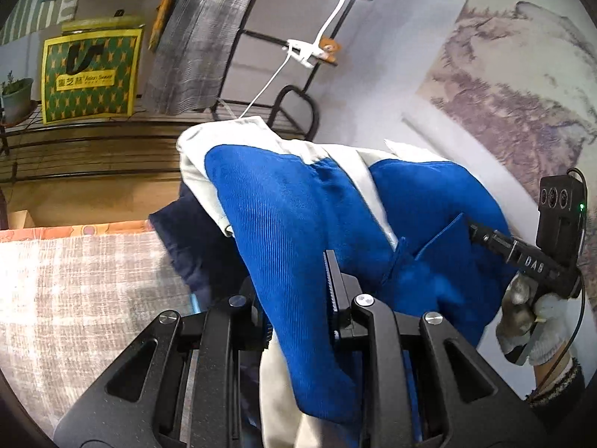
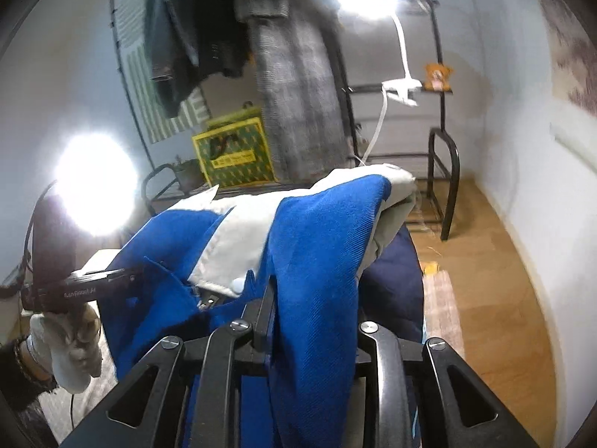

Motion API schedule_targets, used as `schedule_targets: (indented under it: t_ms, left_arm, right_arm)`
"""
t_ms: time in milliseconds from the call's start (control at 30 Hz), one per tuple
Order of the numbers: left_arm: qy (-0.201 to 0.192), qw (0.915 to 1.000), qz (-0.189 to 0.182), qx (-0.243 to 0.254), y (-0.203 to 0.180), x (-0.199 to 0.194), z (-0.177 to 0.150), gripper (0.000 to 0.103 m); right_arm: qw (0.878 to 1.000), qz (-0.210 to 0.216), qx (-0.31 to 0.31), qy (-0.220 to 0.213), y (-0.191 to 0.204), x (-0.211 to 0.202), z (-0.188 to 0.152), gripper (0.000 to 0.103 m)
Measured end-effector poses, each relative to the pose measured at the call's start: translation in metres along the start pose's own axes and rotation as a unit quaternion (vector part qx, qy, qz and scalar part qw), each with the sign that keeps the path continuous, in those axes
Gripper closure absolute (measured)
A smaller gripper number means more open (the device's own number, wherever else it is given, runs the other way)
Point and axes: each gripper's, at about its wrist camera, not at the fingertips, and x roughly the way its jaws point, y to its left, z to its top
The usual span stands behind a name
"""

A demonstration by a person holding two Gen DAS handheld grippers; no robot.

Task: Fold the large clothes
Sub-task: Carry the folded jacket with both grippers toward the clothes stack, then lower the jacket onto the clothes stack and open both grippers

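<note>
A blue and cream jacket (image 1: 283, 205) hangs in the air, bunched between both grippers. In the left wrist view my left gripper (image 1: 298, 291) is shut on a fold of its blue cloth, and the fabric hides one finger. My right gripper (image 1: 474, 229), held by a gloved hand (image 1: 530, 321), pinches the blue cloth at the right. The right wrist view shows the jacket (image 2: 324, 231) draped over my right gripper (image 2: 313, 306), which is shut on it. My left gripper (image 2: 130, 272) bites the jacket's left side there. A zipper and a snap button show near the cream collar.
A dark navy cloth (image 1: 186, 239) lies under the jacket on a pinkish woven cover (image 1: 74, 280). Behind stand a black metal rack (image 1: 294, 112), a yellow-green bag (image 1: 89, 74), a potted plant (image 1: 16, 97), hanging grey plaid cloth (image 1: 209, 37) and a clip lamp (image 1: 306, 52). Wooden floor (image 2: 485, 280) lies at the right.
</note>
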Motion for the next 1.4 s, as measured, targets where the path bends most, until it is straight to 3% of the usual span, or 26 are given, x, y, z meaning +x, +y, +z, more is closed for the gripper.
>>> schedule_targets:
  t_ms: [100,233,300,400,533,800,1033,1400]
  left_arm:
    - [0.006,0.9999,-0.011,-0.009,0.013,0.009,-0.002,0.079]
    - [0.013,0.9999,-0.009,0.002,0.016,0.02,-0.003,0.075]
    - [0.017,0.9998,-0.012,-0.007,0.018,0.022,-0.005,0.071]
    - [0.024,0.9996,-0.008,-0.014,0.019,0.019,-0.004,0.063]
    - [0.01,0.9997,0.02,0.002,0.013,-0.007,-0.004,0.063]
    - [-0.013,0.9995,0.026,0.011,-0.005,-0.084,0.0,0.063]
    - [-0.032,0.9982,0.029,0.042,-0.042,-0.159,-0.001,0.063]
    - [-0.09,0.9922,0.023,0.083,-0.101,-0.318,-0.014,0.063]
  right_arm:
    - [0.999,-0.002,0.051,0.008,-0.031,0.015,-0.007,0.074]
    - [0.998,-0.026,0.055,0.029,-0.042,0.032,-0.017,0.063]
    - [0.995,-0.049,0.068,0.049,-0.048,0.043,-0.022,0.044]
    - [0.991,-0.068,0.102,0.052,-0.062,0.041,-0.024,0.033]
    - [0.987,-0.093,0.124,0.039,-0.064,0.02,-0.021,0.032]
    - [0.984,-0.125,0.125,0.01,-0.039,-0.045,-0.016,0.033]
    - [0.986,-0.125,0.108,-0.028,0.01,-0.125,0.0,0.033]
    - [0.987,-0.136,0.055,-0.07,0.108,-0.249,0.012,0.033]
